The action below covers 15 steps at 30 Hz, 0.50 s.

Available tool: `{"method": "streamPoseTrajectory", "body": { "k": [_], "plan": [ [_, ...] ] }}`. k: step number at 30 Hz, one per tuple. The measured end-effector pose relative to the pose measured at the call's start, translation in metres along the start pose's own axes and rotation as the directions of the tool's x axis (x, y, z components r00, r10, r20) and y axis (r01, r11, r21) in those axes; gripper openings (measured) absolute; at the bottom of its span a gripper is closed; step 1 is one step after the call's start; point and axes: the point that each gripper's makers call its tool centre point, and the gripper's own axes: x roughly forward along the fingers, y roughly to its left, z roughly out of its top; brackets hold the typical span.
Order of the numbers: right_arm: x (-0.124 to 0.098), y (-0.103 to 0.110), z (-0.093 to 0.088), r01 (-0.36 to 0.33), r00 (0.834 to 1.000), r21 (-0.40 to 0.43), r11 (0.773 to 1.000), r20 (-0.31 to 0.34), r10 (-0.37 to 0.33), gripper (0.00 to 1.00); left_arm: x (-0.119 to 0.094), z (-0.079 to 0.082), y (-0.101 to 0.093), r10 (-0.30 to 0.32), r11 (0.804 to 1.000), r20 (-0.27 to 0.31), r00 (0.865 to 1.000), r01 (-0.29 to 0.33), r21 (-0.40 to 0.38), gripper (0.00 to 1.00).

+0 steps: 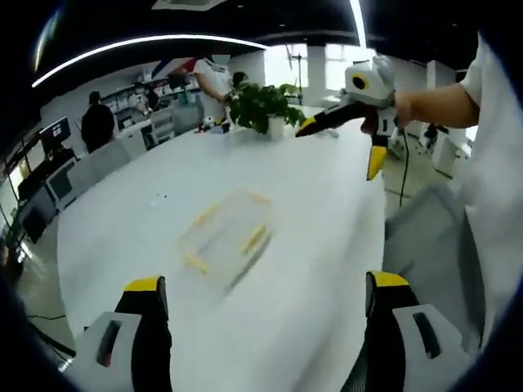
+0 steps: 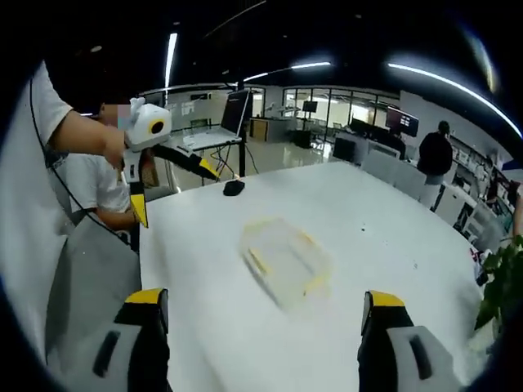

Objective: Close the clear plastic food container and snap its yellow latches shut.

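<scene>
A clear plastic food container [image 1: 225,237] with yellow latches lies on the white table [image 1: 302,204], blurred by motion. In the right gripper view the container [image 2: 286,257] lies ahead, near the middle of the table [image 2: 384,237]. My left gripper [image 1: 265,283] is open, held above the table short of the container. A hand holds the right gripper [image 1: 339,149] up at the far right, its jaws spread. My right gripper [image 2: 265,298] is open with nothing between its jaws. The left gripper [image 2: 176,195] hangs open at the left, above the table edge. Whether the lid is down is too blurred to tell.
A potted plant [image 1: 261,106] stands at the table's far edge. A small black object [image 2: 234,188] and a laptop [image 2: 204,139] sit near another edge. People [image 1: 98,122] stand by desks beyond the table. Something grey [image 2: 90,278] sits beside the person holding the grippers.
</scene>
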Motion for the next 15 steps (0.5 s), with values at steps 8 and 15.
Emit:
{"method": "streamPoseTrajectory", "body": {
  "k": [8, 15],
  "plan": [
    [-0.03, 0.01, -0.006, 0.038, 0.999, 0.027, 0.999, 0.024, -0.039, 0.99, -0.025, -0.007, -0.013, 0.048, 0.998, 0.025, 0.999, -0.046, -0.05, 0.98],
    [-0.054, 0.02, -0.011, 0.092, 0.995, 0.079, 0.993, 0.04, -0.095, 0.99, -0.046, -0.019, -0.021, 0.112, 0.988, 0.018, 0.994, -0.109, -0.107, 0.97]
  ]
}}
